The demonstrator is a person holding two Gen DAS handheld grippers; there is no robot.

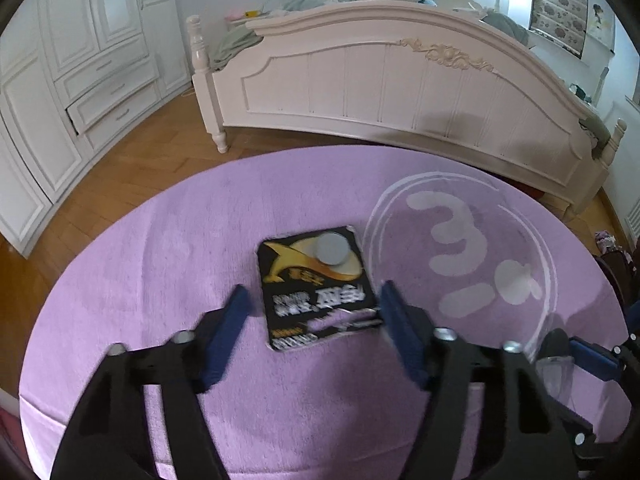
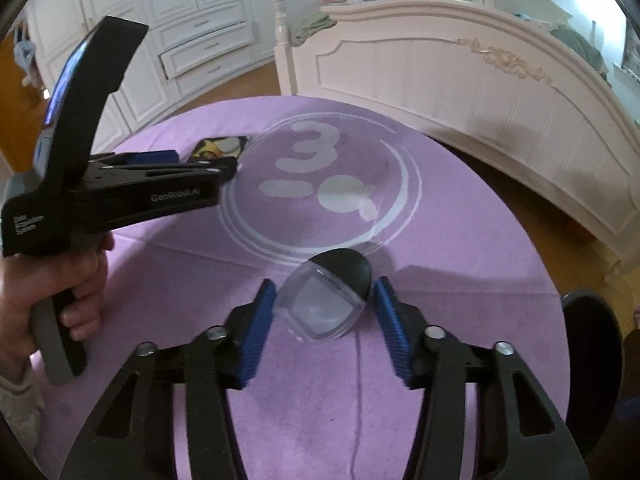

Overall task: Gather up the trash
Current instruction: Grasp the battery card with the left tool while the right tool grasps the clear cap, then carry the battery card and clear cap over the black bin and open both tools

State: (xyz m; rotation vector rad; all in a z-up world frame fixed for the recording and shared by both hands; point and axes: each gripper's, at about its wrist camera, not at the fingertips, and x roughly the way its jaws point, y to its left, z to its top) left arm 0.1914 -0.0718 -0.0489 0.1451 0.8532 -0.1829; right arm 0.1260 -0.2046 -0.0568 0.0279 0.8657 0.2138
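A flat black packet (image 1: 316,288) with gold print and a grey disc lies on the purple round rug (image 1: 160,248). My left gripper (image 1: 312,300) straddles its near half; the right finger stands at the packet's edge and a gap shows at the left finger, so it is open. In the right wrist view a small clear plastic tub with a black lid (image 2: 326,300) lies on its side between the blue pads of my right gripper (image 2: 325,292), which sit close on both sides without visibly pressing. A hand holds the left gripper (image 2: 180,168) over the packet (image 2: 220,148).
A white bed footboard (image 1: 400,92) stands beyond the rug, and white wardrobes with one drawer ajar (image 1: 112,104) stand on the left. Wood floor surrounds the rug. A dark round object (image 2: 592,340) sits at the rug's right edge.
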